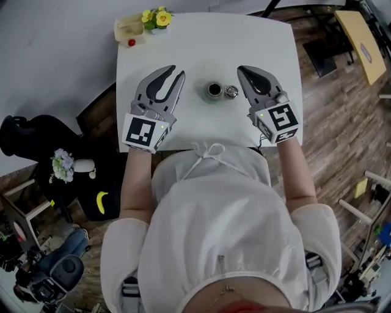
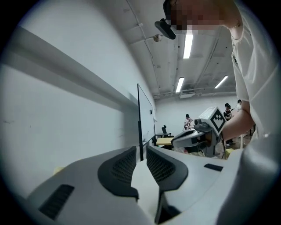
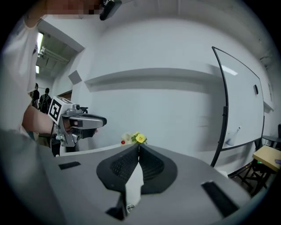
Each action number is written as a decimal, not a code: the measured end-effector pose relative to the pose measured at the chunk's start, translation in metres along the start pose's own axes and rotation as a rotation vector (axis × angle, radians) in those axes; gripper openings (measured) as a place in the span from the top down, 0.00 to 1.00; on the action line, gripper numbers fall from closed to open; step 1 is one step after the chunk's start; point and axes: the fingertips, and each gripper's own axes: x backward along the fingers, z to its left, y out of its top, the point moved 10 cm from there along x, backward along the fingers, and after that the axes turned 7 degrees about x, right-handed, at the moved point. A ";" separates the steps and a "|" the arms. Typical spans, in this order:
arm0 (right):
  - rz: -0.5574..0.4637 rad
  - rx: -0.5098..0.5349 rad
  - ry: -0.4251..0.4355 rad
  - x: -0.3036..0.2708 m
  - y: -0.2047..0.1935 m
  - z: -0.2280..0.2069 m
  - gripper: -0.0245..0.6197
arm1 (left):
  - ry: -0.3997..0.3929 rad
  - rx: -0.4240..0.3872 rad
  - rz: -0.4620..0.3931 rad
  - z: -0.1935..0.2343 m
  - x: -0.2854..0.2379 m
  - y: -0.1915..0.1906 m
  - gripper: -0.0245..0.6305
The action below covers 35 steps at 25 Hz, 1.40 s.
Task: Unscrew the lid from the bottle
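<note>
Bottle: the bottle (image 1: 214, 90) is standing upright near the middle of the counter (image 1: 195, 43), showing a dark, open mouth to the head view.
Lid: the lid (image 1: 231, 92) is lying just beside the bottle at its 3 o'clock, off the mouth, so the unscrewing is looking done.
Right tongs: the right tongs (image 1: 241, 69) are hovering at 3 o'clock, just past the lid. Their tips are pressing together with nothing between them (image 3: 138, 147). They are sitting on the lid's side, probably because that hand is working the lid.
Left tongs: the left tongs (image 1: 177, 73) are hanging at the bottle's 9 o'clock. Their jaws are standing a narrow gap apart and gripping nothing (image 2: 141, 151). That side is suiting a steadying hold on the bottle.
Both tongs: they are pointing toward 12 o'clock, flanking the bottle and lid without touching either.
Flowers: the flowers (image 1: 157, 17) are sitting at the bottle's 11 o'clock, at the far counter edge and well apart from the work.
</note>
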 end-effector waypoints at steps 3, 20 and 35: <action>-0.042 -0.022 -0.026 0.004 0.001 0.004 0.95 | 0.036 0.003 -0.008 0.003 0.010 0.007 0.91; -0.096 0.028 -0.119 0.032 0.014 0.022 0.96 | 0.094 0.012 -0.004 -0.004 0.033 0.017 0.93; -0.082 -0.014 -0.159 0.045 0.008 0.030 0.96 | 0.074 0.034 0.017 -0.012 0.035 0.013 0.93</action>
